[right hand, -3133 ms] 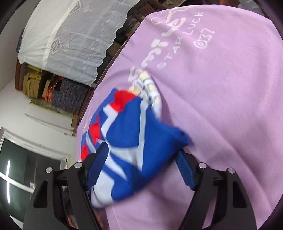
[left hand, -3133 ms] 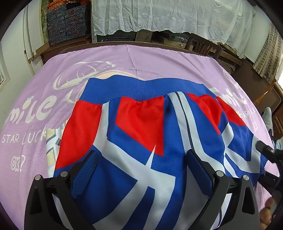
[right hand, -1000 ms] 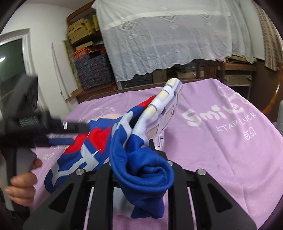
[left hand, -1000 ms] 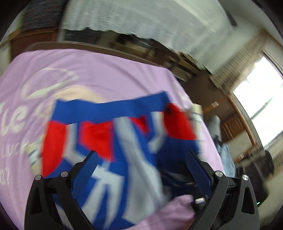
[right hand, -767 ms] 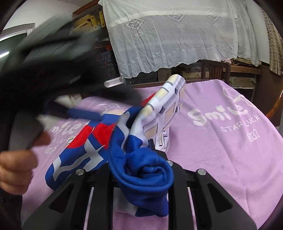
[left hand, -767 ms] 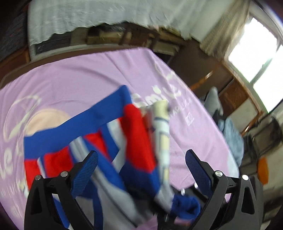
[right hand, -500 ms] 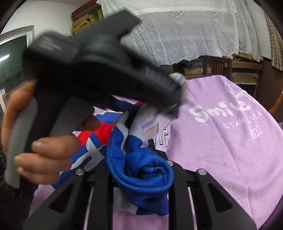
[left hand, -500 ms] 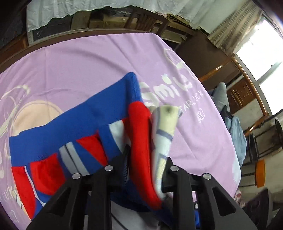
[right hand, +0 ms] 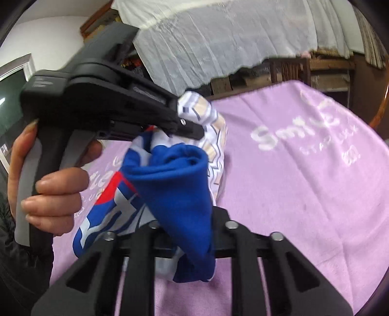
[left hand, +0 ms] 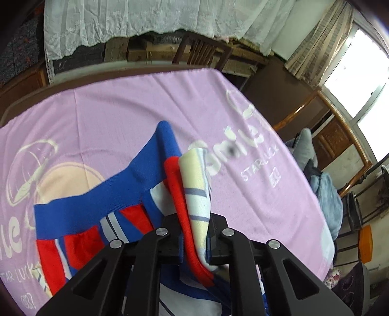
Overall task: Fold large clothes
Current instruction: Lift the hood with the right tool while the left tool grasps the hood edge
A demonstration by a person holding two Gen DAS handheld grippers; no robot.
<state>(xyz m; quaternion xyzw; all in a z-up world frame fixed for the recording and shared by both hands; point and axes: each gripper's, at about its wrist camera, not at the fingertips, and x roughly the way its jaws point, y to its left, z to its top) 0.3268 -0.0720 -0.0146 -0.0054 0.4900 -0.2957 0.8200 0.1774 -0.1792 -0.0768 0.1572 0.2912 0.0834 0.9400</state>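
A blue, red and white garment (left hand: 97,201) with a cream patterned lining lies partly spread on a purple blanket (left hand: 121,116). My left gripper (left hand: 194,223) is shut on a raised fold where the red panel meets the cream lining. In the right wrist view the left gripper (right hand: 192,126), held by a hand (right hand: 53,189), pinches the lining's top just beyond my right gripper (right hand: 192,218). The right gripper's jaws are closing tighter on the garment's bunched blue band (right hand: 175,179), which stands up between the pads. The garment hangs lifted between both grips.
The blanket (right hand: 304,194) bears "Smile STAR LUCK" lettering and covers a table with a wooden rim. Behind it stand a wooden chair (left hand: 201,51) and shelves under a white lace cloth (left hand: 145,17). Blue clothing (left hand: 325,194) is piled off the right side near a window (left hand: 359,73).
My left gripper swung right from over the spread garment and shut on its raised edge by the right gripper. The right gripper kept its hold on the blue band.
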